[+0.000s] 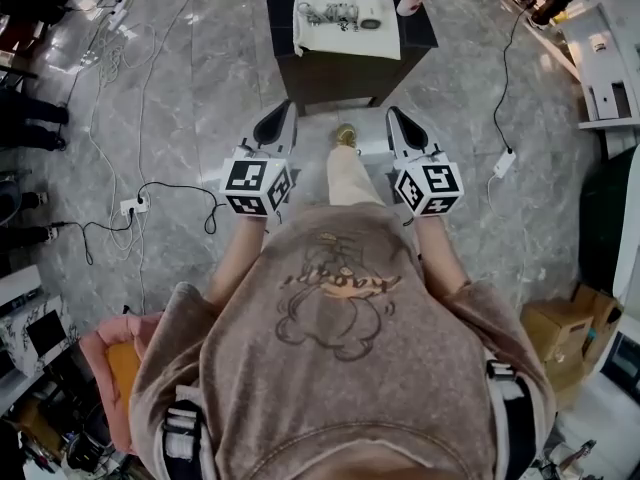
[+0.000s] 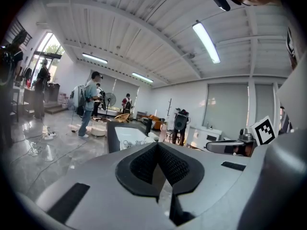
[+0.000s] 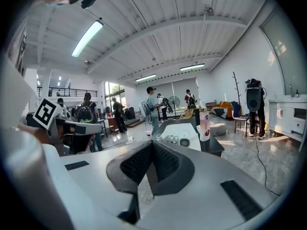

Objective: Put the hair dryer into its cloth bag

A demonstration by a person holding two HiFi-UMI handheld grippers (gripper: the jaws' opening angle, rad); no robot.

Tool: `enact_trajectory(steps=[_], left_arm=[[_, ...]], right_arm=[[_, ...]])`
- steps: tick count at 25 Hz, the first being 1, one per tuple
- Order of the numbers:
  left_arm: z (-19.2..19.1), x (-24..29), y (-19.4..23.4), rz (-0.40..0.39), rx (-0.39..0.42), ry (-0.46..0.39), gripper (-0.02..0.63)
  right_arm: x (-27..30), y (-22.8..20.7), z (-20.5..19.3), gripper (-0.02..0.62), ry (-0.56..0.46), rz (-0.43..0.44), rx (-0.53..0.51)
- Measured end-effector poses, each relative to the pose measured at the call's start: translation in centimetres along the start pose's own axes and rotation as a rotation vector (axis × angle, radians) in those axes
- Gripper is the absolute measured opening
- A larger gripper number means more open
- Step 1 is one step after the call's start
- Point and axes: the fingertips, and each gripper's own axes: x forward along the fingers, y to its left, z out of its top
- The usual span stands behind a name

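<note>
Where the dark, boxy table (image 1: 420, 30) stands ahead of the person, the dryer (image 1: 368, 10) lies on top: white, with a short barrel and round end, its cord bunched in loops beside it.
Cloth (image 1: 345, 40): white and soft, spread flat under the dryer, its front edge drooping over the table's side.
Bottle (image 3: 205, 124): pink, slim, upright, just right of the cloth.
Left gripper (image 1: 283, 110): smooth grey shell with black ribbed pads pressed together, nothing between them (checkered cube (image 1: 255, 186) at its rear).
Right gripper (image 1: 398, 114): same build, pads likewise together, empty.
Both grippers are well short of the table.
Floor (image 1: 180, 88): glossy grey veined stone.
</note>
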Motion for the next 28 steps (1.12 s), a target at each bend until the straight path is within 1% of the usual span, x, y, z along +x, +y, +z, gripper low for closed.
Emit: enact_trajectory(steps=[6,12,18,23,28], left_arm=[[0.8,4.8,2.8,0.003,-0.007,0.016,0.018],[2.8,10.2,5.5,0.017,-0.010,0.025,0.018],[5.8,15.2,7.6,0.038,-0.006,0.028,0.018],[7.3,19.7,8.7,0.027,-0.014,0.043,0.018],[8.9,23.7,10.0,0.047,-0.023,0.019,0.018]], right_arm=[[4.7,-2.5,0.7,0.002,0.001,0.006,0.018],[10.3,-5.7,2.6,0.002,0.004,0.025,0.030],[15.2,-8.7,5.7,0.002,-0.001,0.064,0.022],[19.3,-11.8,7.5,0.002,0.005,0.100,0.024],[23.6,-13.9,8.7,0.002,0.012,0.154,0.005]])
